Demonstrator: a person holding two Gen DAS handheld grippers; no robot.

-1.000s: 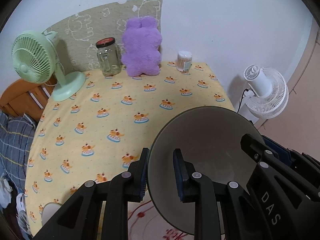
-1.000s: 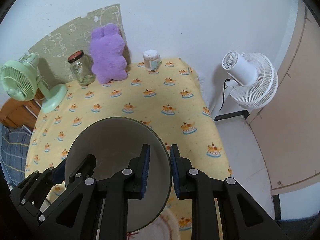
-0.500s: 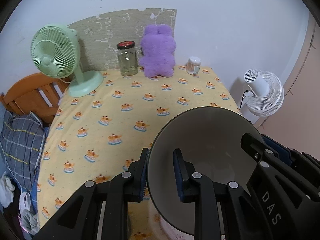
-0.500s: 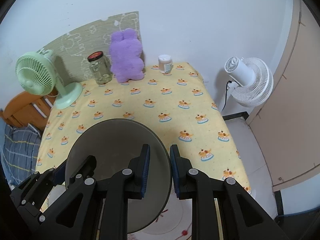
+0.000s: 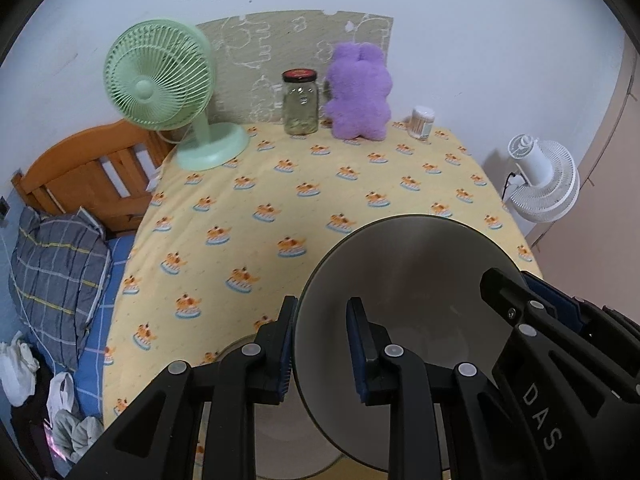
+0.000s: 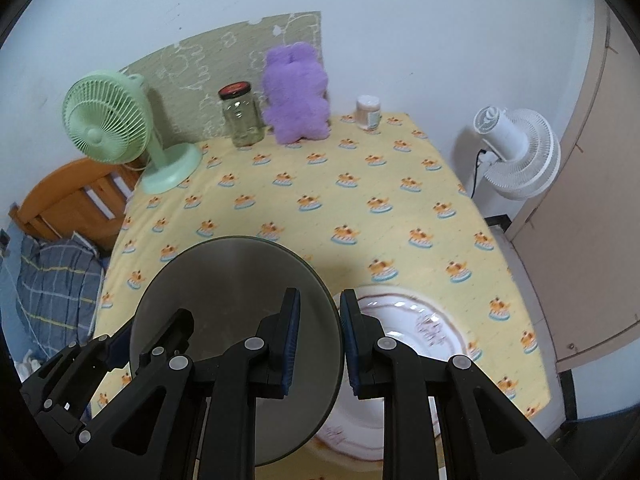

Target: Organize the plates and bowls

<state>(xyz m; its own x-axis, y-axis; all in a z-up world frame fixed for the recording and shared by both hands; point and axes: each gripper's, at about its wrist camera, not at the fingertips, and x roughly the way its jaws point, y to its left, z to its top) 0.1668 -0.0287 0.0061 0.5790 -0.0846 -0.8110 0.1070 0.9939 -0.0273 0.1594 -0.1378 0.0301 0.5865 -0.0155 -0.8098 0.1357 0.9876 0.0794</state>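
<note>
At the far left a green desk fan (image 5: 160, 80) stands on the yellow tablecloth (image 5: 320, 184), with a glass jar (image 5: 301, 103), a purple plush toy (image 5: 358, 94) and a small tub (image 5: 421, 122) along the back wall. The left gripper (image 5: 320, 344) is clamped on the left rim of a grey bowl (image 5: 408, 280) held above the table. The right gripper (image 6: 318, 340) pinches the bowl's opposite rim. A patterned white plate (image 6: 420, 328) lies on the cloth beneath it, and a white floor fan (image 6: 516, 152) stands at the right.
</note>
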